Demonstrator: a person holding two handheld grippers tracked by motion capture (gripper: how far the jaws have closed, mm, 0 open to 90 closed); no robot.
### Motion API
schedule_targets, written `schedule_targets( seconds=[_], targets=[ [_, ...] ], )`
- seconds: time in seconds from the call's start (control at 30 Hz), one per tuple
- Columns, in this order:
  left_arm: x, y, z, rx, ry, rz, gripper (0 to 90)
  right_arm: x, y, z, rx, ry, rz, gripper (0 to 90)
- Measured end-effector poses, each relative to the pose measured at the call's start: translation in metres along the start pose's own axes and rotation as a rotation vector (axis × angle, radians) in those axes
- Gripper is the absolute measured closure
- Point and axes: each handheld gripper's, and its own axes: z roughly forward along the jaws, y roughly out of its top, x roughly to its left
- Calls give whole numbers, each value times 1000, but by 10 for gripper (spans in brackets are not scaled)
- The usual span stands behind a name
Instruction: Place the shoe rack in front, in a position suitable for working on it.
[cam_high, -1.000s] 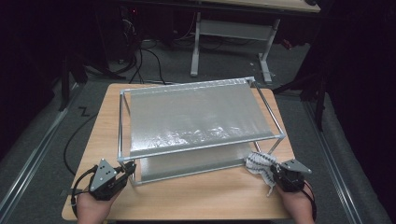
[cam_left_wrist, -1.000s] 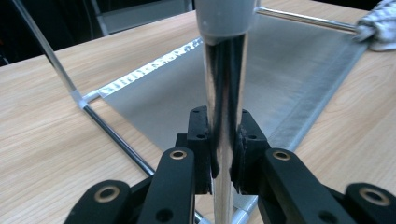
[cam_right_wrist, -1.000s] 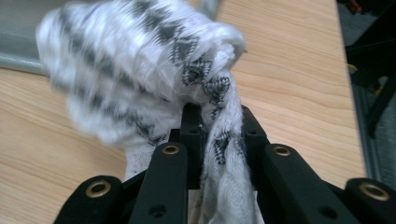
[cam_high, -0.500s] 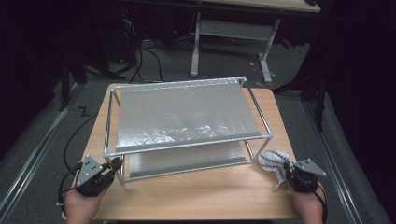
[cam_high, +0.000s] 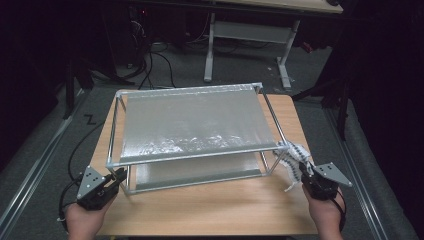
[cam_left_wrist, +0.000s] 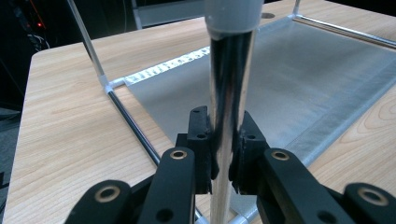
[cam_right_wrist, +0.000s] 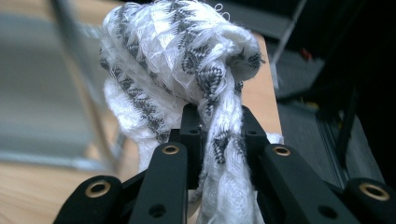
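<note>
A two-tier metal rack (cam_high: 192, 125) with grey mesh shelves stands on the wooden table (cam_high: 210, 207). My left gripper (cam_high: 119, 177) is shut on the rack's near-left upright post (cam_left_wrist: 229, 93), which runs straight up between the jaws. The lower shelf (cam_left_wrist: 303, 79) spreads behind the post. At the rack's near-right corner my right gripper (cam_high: 306, 177) is shut on a white cloth with black pattern (cam_high: 294, 162), bunched above the jaws (cam_right_wrist: 187, 60).
The table's near strip in front of the rack is bare wood. A second table's legs (cam_high: 210, 45) and cables (cam_high: 155, 65) lie on the dark floor beyond. The floor drops away on both sides of the table.
The rack has slid toward the left and a little closer to me, with my left gripper holding its post. My right gripper has carried the cloth outward and now sits by the rack's right corner.
</note>
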Motion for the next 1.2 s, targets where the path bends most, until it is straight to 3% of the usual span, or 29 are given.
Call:
schedule_targets(
  seconds=[0.17,0.4,0.6,0.83,1.03,1.2],
  targets=[
    [0,0,1,-1,3,-4,798,13,21,-22,-106,22,-32,772],
    [-1,2,2,8,16,-33,802,18,19,-24,-99,45,-46,772],
    [-1,2,3,7,15,-27,801,23,10,-19,-66,60,-69,772],
    [-1,1,3,3,14,-22,799,37,0,-11,-15,85,-129,773],
    [-1,1,3,4,3,-18,798,48,-14,7,64,112,-165,773],
    [-2,1,4,1,1,-18,794,52,-31,26,165,148,-158,774]
  ],
)
